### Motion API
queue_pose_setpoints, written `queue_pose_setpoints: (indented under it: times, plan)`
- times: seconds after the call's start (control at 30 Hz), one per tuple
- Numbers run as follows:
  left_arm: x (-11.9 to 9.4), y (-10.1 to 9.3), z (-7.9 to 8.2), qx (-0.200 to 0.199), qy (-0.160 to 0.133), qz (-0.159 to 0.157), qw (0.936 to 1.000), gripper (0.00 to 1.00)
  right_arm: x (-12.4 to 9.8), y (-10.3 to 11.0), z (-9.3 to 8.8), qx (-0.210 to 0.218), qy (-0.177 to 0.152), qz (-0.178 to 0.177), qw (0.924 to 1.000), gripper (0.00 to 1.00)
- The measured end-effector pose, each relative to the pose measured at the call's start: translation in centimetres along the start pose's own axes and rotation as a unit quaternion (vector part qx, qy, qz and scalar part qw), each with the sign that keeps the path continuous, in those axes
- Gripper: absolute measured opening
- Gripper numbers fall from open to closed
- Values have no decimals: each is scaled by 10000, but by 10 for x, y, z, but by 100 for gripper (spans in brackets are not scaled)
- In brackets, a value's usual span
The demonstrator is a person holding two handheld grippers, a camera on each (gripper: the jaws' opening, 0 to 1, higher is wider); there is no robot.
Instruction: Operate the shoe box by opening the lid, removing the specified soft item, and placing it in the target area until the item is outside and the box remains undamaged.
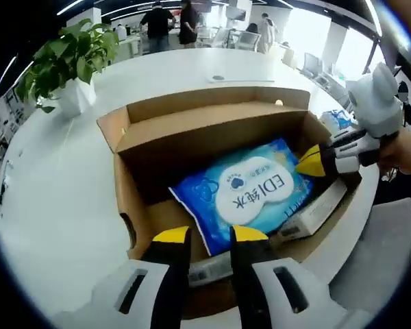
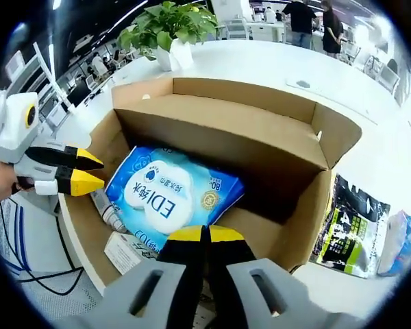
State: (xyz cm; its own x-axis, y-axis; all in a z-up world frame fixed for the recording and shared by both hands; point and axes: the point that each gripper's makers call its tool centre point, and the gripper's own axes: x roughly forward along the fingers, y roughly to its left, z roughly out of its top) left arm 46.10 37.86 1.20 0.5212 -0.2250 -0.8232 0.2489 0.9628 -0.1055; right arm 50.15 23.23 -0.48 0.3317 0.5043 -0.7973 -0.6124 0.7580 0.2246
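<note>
1. Left claw (image 1: 210, 236), bottom centre of the left gripper view: yellow-tipped jaws stand a narrow gap apart, holding nothing, poised at the near rim of the shoe box (image 1: 145, 125). The same claw enters the right gripper view at left (image 2: 82, 171), its two yellow tips parted a little, at the box's left edge.
2. Right claw (image 2: 205, 234), bottom centre of the right gripper view: jaws pressed together with no gap and nothing between them, just above the lower edge of the wipes pack (image 2: 166, 194). In the left gripper view it comes in from the right (image 1: 311, 162), its yellow tip at the right corner of the wipes pack (image 1: 243, 192); whether it touches cannot be told.
3. The wipes pack, blue with a white label, lies flat inside the open box, lid raised behind it.
4. A white carton (image 1: 314, 210) lies in the box beside the pack, lower right in the left gripper view.
5. The box stands on a white table (image 1: 61, 199).
6. A potted plant (image 1: 67, 63) stands at upper left.
7. A printed packet (image 2: 351, 223) lies on the table right of the box in the right gripper view.
</note>
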Motion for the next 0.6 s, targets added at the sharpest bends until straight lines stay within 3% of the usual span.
queue_pose_setpoints:
  times: [0.43,0.6]
  plan:
    - [22,1,-16,-157,536,-9,9984,15,0,1,0,31,33,40,10000,0]
    - [24,0,-16,-239,560,-3,9981,11,0,2,-1,-26,76,33,10000,0]
